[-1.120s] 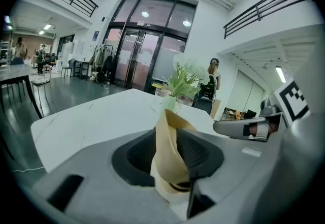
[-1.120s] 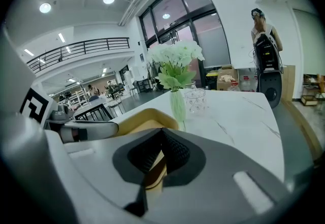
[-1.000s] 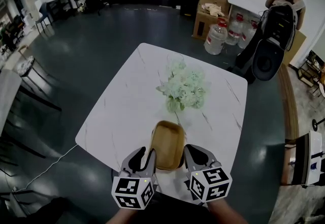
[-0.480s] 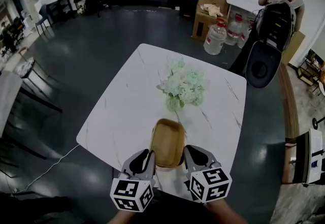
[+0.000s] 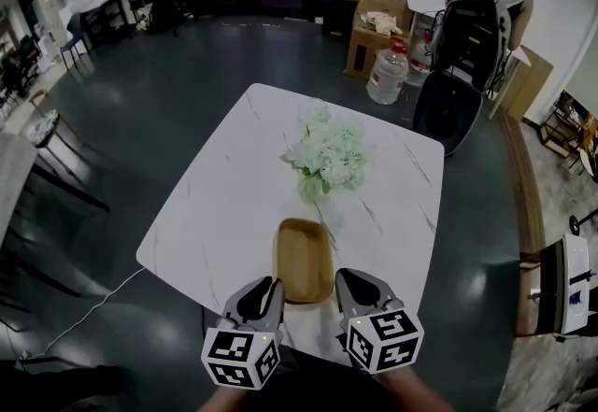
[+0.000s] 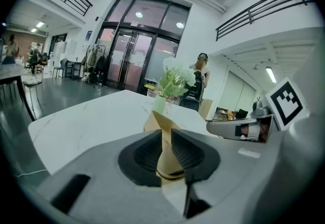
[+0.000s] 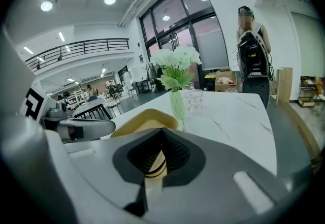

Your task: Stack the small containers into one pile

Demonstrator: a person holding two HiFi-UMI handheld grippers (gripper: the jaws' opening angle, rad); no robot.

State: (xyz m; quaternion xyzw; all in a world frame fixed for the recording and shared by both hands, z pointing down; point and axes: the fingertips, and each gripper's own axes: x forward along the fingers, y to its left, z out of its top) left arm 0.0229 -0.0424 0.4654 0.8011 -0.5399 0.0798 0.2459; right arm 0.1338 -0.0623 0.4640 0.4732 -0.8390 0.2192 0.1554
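Note:
A tan wooden container (image 5: 304, 259), shallow and rectangular, lies lengthwise on the white marble table (image 5: 215, 205) near its front edge. My left gripper (image 5: 268, 291) is at the container's near left corner. In the left gripper view that corner (image 6: 155, 119) is wedged between the pads; the jaws have just been closing on it and my left gripper (image 6: 166, 154) is shut on it. My right gripper (image 5: 344, 284) is at the near right corner. In the right gripper view my right gripper (image 7: 161, 154) is shut on the tan rim (image 7: 144, 116). I cannot tell whether it is a single container.
A vase of pale flowers (image 5: 324, 156) stands mid-table just beyond the container, with a clear glass (image 7: 193, 98) beside it. Past the far table edge are cardboard boxes (image 5: 374, 27), a water bottle (image 5: 386, 76) and a person with a backpack (image 5: 476, 13). Dark floor surrounds the table.
The container has settled slightly lower and flatter between the grippers. Both grippers stay at its near corners. The person at the back has shifted left.

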